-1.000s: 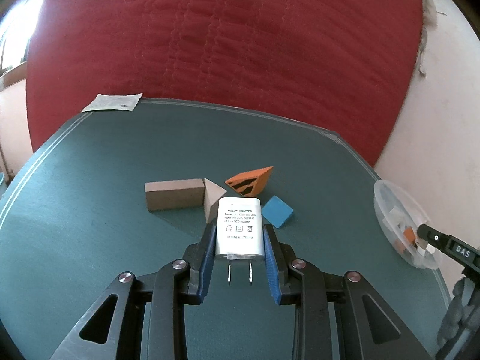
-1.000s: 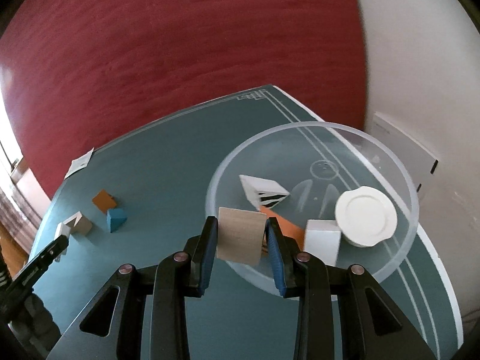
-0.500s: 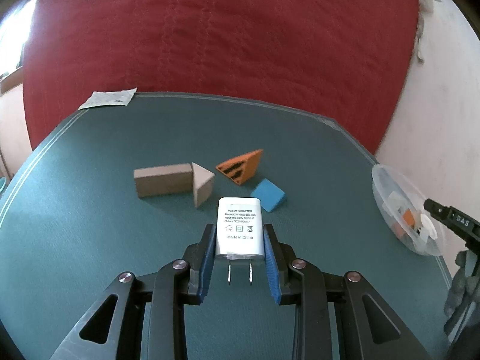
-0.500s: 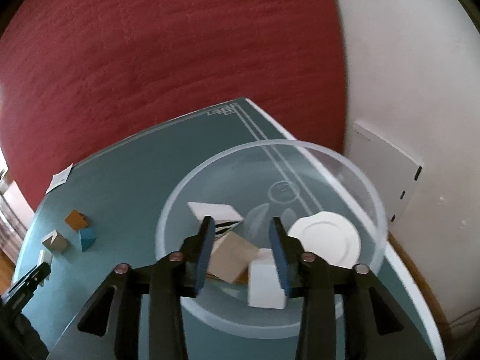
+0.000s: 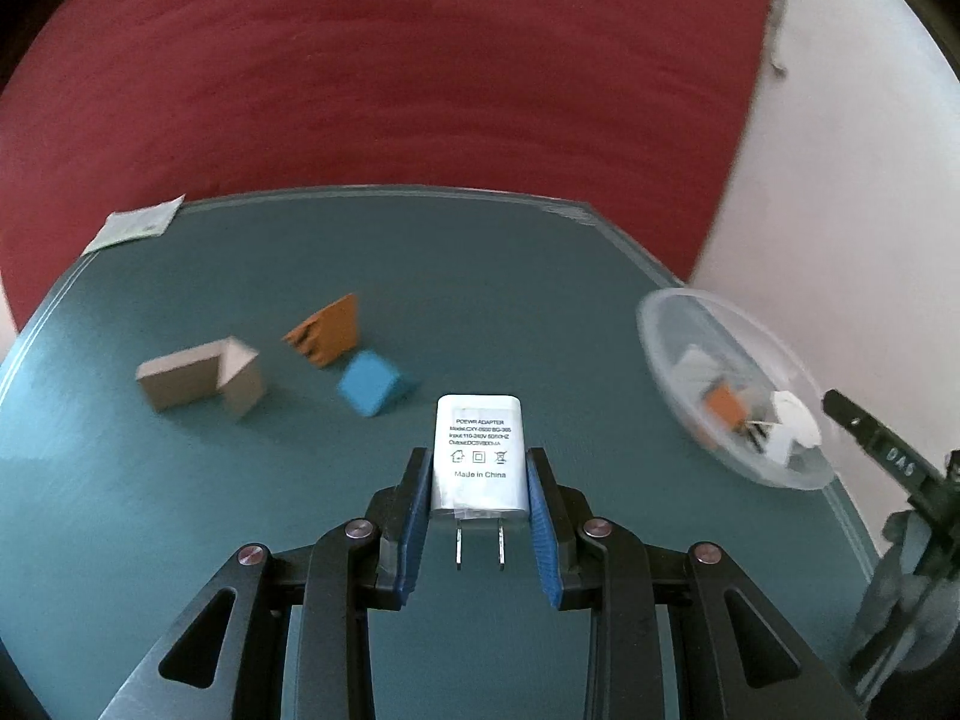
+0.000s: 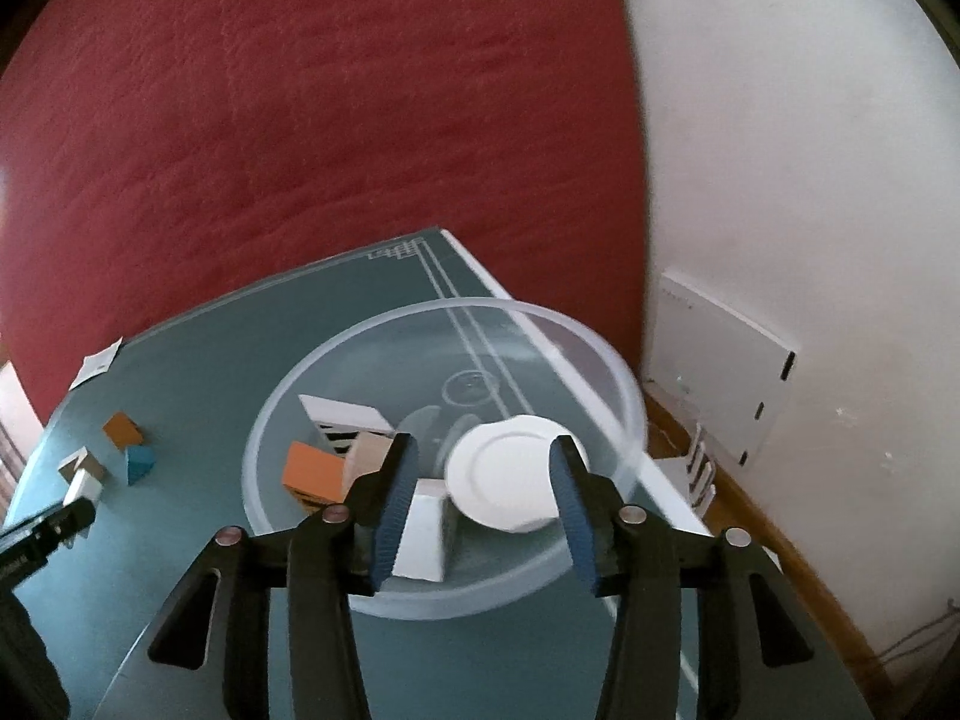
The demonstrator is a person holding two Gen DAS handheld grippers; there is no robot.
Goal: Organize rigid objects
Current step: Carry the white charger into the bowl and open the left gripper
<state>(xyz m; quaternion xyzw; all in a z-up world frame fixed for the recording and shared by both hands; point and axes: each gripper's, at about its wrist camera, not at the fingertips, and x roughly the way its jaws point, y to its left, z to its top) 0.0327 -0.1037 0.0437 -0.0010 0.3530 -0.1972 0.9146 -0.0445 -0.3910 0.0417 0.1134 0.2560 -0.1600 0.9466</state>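
The right claw (image 6: 483,489) is hanging over the clear bowl (image 6: 624,414), its jaws having just been opening, with nothing between them now; a tan block (image 6: 369,456) is lying inside with an orange piece (image 6: 312,471), a white cube (image 6: 423,540), a striped wedge (image 6: 342,420) and a white disc (image 6: 504,474). The left claw (image 5: 480,501) is clamped on a white power adapter (image 5: 479,456), well left of the bowl. Further left, four blocks are waiting on the worktop (image 5: 180,510), so I'd judge the sorting roughly half done.
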